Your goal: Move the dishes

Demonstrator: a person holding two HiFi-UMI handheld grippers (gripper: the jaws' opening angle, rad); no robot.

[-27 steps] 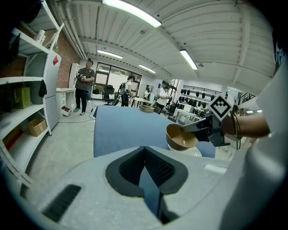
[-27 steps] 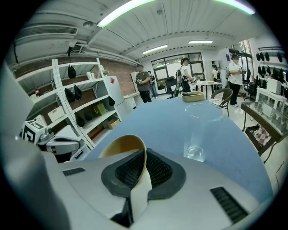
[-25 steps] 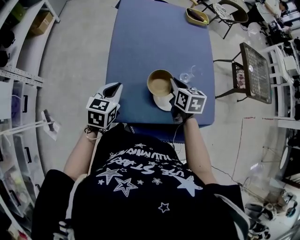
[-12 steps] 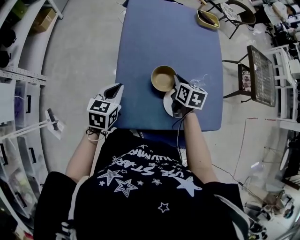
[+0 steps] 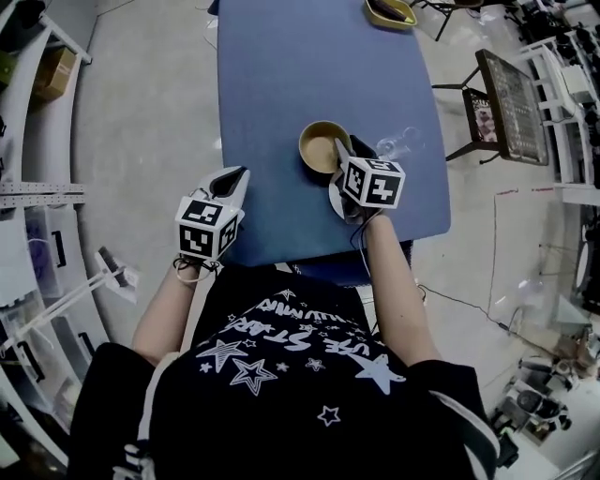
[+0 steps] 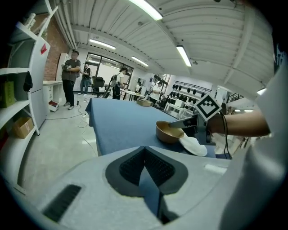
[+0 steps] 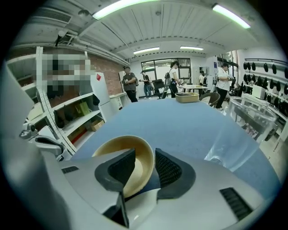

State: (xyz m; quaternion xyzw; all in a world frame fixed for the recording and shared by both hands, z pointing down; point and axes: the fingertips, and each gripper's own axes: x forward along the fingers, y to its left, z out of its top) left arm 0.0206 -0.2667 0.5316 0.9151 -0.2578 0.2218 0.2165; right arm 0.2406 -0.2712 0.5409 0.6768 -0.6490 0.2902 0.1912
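A tan bowl [image 5: 322, 147] stands on the blue table [image 5: 281, 84], just beyond a white plate [image 5: 336, 200] near the front edge. My right gripper [image 5: 356, 150] straddles the bowl's near rim, one pad inside the bowl [image 7: 128, 157] and one outside, and is shut on it [image 7: 145, 159]. The plate's edge [image 7: 135, 200] shows below the jaws. My left gripper [image 5: 234, 175] hovers at the table's left front edge, shut and empty [image 6: 145, 150]. From the left gripper view I see the bowl [image 6: 168, 131], the plate [image 6: 193, 146] and the right gripper [image 6: 184, 122].
A clear glass [image 5: 394, 143] stands right of the bowl, close to my right gripper [image 7: 240, 128]. A second dish [image 5: 391, 11] sits at the table's far right corner. A black chair [image 5: 502, 94] is to the right, shelves [image 5: 28, 187] to the left. People stand far back.
The bowl, with the right gripper on its rim, has shifted a little away from the white plate. The left gripper stays where it was, and my head view has swung.
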